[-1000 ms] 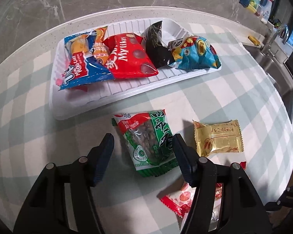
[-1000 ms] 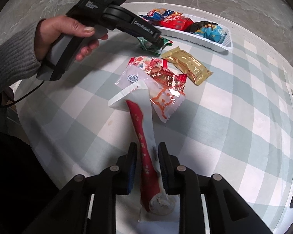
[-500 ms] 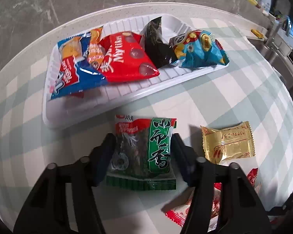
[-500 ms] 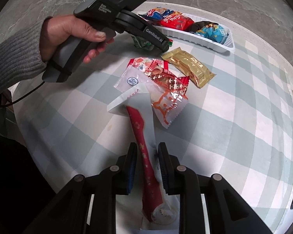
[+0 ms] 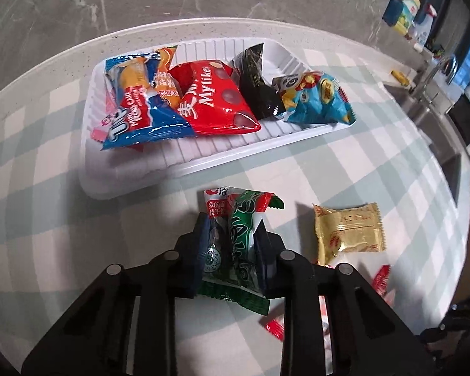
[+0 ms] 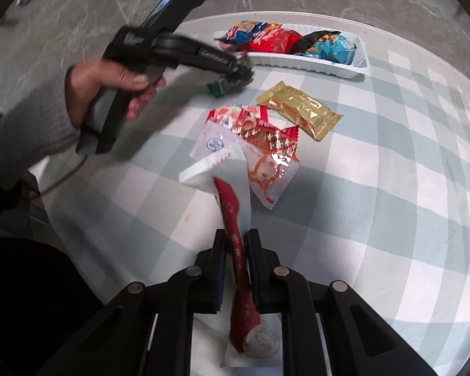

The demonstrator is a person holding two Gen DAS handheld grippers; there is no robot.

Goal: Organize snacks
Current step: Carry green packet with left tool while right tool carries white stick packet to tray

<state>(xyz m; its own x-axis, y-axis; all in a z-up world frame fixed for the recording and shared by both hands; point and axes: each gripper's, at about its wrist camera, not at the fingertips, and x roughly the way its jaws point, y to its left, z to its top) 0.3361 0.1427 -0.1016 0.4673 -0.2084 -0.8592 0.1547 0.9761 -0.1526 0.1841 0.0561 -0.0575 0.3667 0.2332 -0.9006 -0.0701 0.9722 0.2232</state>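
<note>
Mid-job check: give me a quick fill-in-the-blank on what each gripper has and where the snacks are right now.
1. The left gripper is shut on the ____ and red snack packet.
2. The right gripper is shut on a white packet with a ____ stripe.
3. The white tray holds the red Mylikes bag, which lies directly beside the ____ packet on the side toward the blue panda bag.
4. The gold packet lies on the checked ____, outside the tray.

Missing words: green; red; black; tablecloth
</note>
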